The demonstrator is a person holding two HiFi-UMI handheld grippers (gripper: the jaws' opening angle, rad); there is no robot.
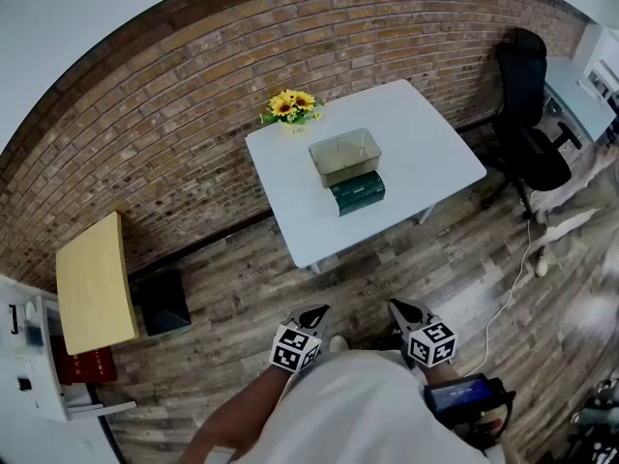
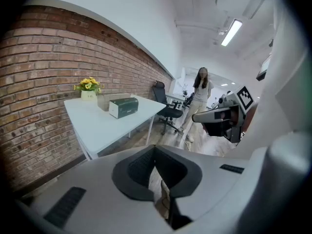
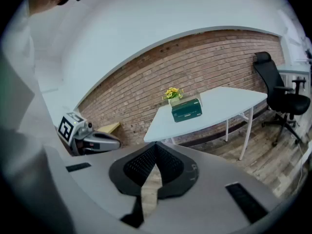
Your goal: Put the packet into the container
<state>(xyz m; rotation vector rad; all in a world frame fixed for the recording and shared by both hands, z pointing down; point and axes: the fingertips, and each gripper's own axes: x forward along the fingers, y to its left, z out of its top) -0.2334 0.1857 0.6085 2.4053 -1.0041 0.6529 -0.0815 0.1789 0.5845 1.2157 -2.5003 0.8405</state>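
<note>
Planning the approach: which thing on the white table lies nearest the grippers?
The dark green rectangular packet, at the table's near side; the clear plastic container sits behind it, the yellow flowers farthest.

The tabletop [image 1: 426, 153], centre frame, is smooth matt white; the container [image 1: 345, 158] is translucent plastic, and the dark green packet [image 1: 357, 193] is smooth-faced. The wall [image 1: 145, 133] at upper left is rough brick, the floor [image 1: 387, 269] matt wood plank. The left tongs [image 2: 155, 149] and right tongs [image 3: 156, 145] have matt grey plastic shells with black ribbed pads [image 3: 138, 167].

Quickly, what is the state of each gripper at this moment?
Left gripper: closed, holding nothing.
Right gripper: closed, holding nothing.
</note>
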